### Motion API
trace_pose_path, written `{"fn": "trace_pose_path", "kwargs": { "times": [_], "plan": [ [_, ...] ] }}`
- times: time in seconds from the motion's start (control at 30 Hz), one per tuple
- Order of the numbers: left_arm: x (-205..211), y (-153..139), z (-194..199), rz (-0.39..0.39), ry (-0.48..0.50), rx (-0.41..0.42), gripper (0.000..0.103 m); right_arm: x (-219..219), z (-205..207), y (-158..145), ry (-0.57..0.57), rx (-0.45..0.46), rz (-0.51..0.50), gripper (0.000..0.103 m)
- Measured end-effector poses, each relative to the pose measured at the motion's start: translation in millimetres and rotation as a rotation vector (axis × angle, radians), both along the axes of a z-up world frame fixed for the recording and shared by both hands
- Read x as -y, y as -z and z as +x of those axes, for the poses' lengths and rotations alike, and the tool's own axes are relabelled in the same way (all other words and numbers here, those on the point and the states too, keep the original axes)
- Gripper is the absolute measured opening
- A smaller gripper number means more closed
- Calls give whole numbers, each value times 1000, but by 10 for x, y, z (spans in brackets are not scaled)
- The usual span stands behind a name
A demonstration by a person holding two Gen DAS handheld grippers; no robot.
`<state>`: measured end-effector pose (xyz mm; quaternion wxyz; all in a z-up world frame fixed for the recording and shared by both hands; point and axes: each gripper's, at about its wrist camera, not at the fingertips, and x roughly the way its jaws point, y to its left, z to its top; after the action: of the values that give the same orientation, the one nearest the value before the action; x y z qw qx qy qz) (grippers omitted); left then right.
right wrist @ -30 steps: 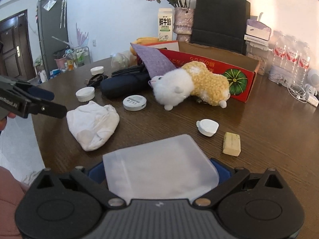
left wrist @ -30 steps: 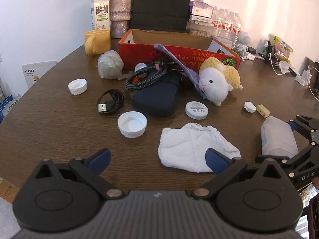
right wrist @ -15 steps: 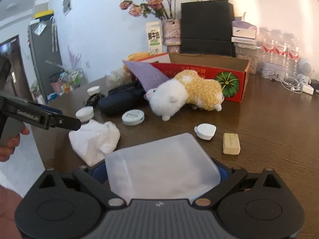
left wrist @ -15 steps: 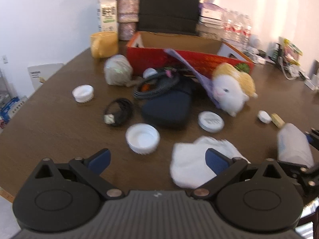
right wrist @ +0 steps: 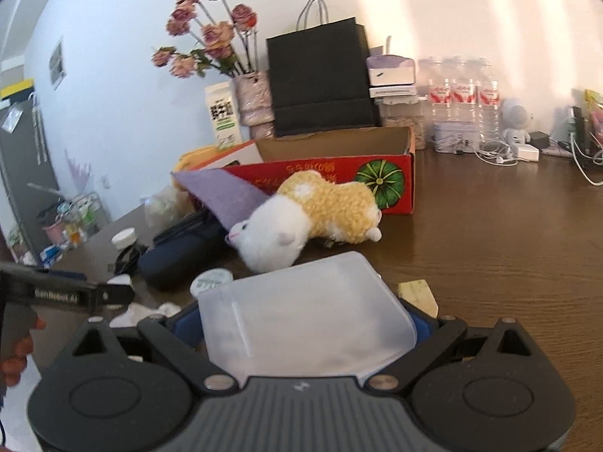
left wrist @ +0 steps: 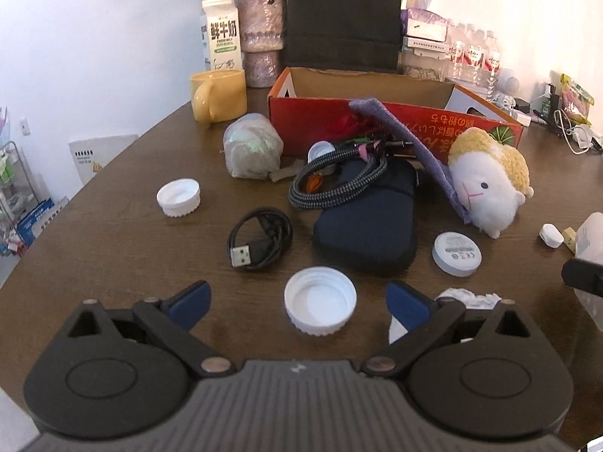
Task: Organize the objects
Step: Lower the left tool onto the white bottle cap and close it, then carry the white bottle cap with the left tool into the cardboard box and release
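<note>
My right gripper (right wrist: 301, 324) is shut on a translucent plastic container (right wrist: 301, 320), lifted above the brown table (right wrist: 490, 256); the same container (left wrist: 589, 239) shows at the right edge of the left wrist view. My left gripper (left wrist: 297, 301) is open, and a large white lid (left wrist: 320, 306) lies on the table between its fingers. A plush sheep (left wrist: 486, 184) lies by the open red cardboard box (left wrist: 377, 113). A dark pouch (left wrist: 367, 222), braided cable (left wrist: 335, 177), black USB cable (left wrist: 260, 239) and crumpled white tissue (left wrist: 467, 299) lie near.
A small white lid (left wrist: 178, 197), a round white disc (left wrist: 456, 253), a wrapped ball (left wrist: 251, 145), a yellow mug (left wrist: 218, 94), a milk carton (left wrist: 221, 34) and a vase (left wrist: 260, 49) share the table. A black bag (right wrist: 320, 75) and water bottles (right wrist: 463, 101) stand at the back.
My left gripper has shifted left and forward, so the large white lid now sits between its fingers instead of the tissue. My right gripper has risen and tilted up with the container.
</note>
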<state>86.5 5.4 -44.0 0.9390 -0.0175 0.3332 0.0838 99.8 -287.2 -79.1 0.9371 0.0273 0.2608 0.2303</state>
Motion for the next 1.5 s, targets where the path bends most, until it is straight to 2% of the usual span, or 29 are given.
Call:
{"fn": "trace_pose_path", "kwargs": {
  "times": [0.1, 0.17, 0.2, 0.33, 0.57, 0.8, 1.1, 1.27, 1.5],
  "plan": [
    [-25, 16, 26, -8, 23, -1, 91, -62, 4, -20, 20, 9, -14, 99],
    [-46, 42, 46, -31, 51, -14, 77, -105, 1, -29, 29, 12, -16, 99],
    [-46, 49, 40, -32, 64, -12, 76, -122, -1, -34, 33, 15, -18, 99],
    [-24, 56, 9, -20, 99, 20, 41, -194, -1, -57, 45, 22, -26, 99],
    [-73, 0, -39, -47, 140, 61, 40, -302, 21, -115, 46, 37, -44, 99],
    [-98, -382, 75, -53, 157, 191, 40, -459, 152, -297, 49, 105, -27, 99],
    [-43, -994, 578, -70, 157, 379, 40, -737, 684, -772, 82, 237, -35, 99],
    [-51, -1173, 967, -75, 135, 398, 40, -862, 1144, -961, 117, 263, -55, 99],
    [-60, -1197, 1577, -107, 90, 371, 40, -988, 1879, -976, 167, 196, -63, 99]
  ]
}}
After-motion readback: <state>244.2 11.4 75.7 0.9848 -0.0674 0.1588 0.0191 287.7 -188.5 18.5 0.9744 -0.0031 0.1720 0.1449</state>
